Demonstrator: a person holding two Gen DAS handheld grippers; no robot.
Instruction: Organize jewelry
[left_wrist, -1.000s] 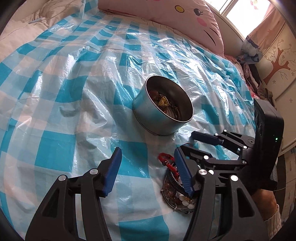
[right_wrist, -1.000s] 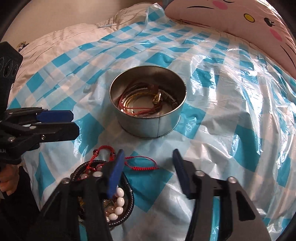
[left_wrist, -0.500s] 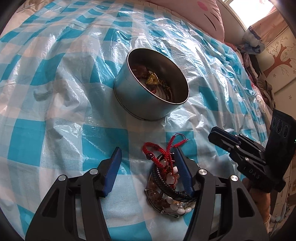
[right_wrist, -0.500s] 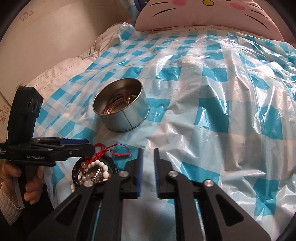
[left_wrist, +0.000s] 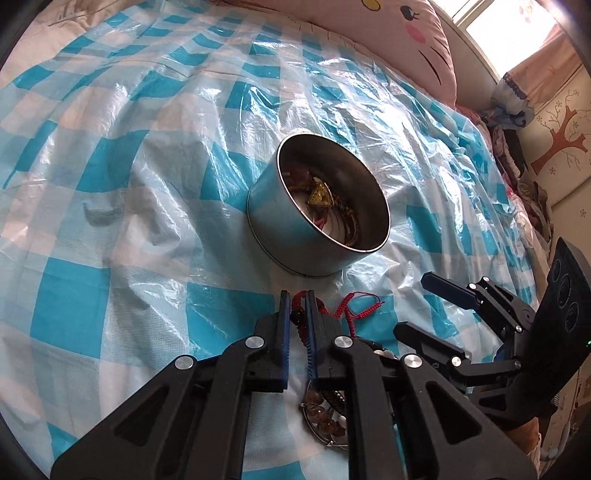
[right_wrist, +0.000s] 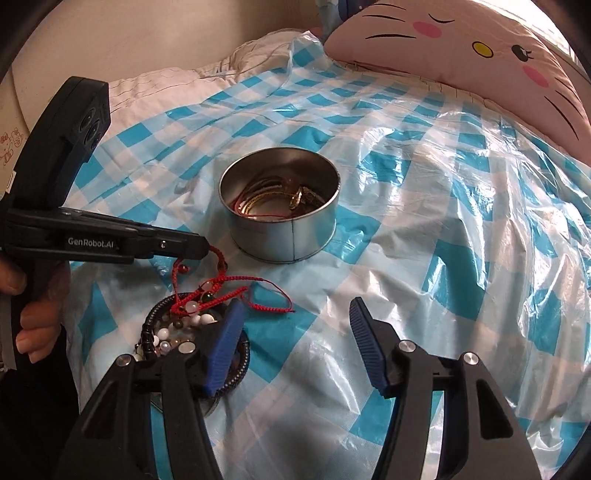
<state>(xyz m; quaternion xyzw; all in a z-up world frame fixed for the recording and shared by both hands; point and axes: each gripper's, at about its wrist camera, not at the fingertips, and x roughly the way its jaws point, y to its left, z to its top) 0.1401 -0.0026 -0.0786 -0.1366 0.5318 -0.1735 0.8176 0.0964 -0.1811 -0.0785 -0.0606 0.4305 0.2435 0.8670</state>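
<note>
Red cord bracelet (right_wrist: 221, 284), just in front of the tin (right_wrist: 279, 218), is being pinched by our left gripper (left_wrist: 296, 308); right gripper (right_wrist: 295, 332) has been opening, fingers wide, empty. Next we are lifting it into the tin.

bright daylight, glary plastic (fisheye edges)

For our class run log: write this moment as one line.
left gripper: shut on red cord bracelet | right gripper: open, empty | tin: holds jewelry
</note>
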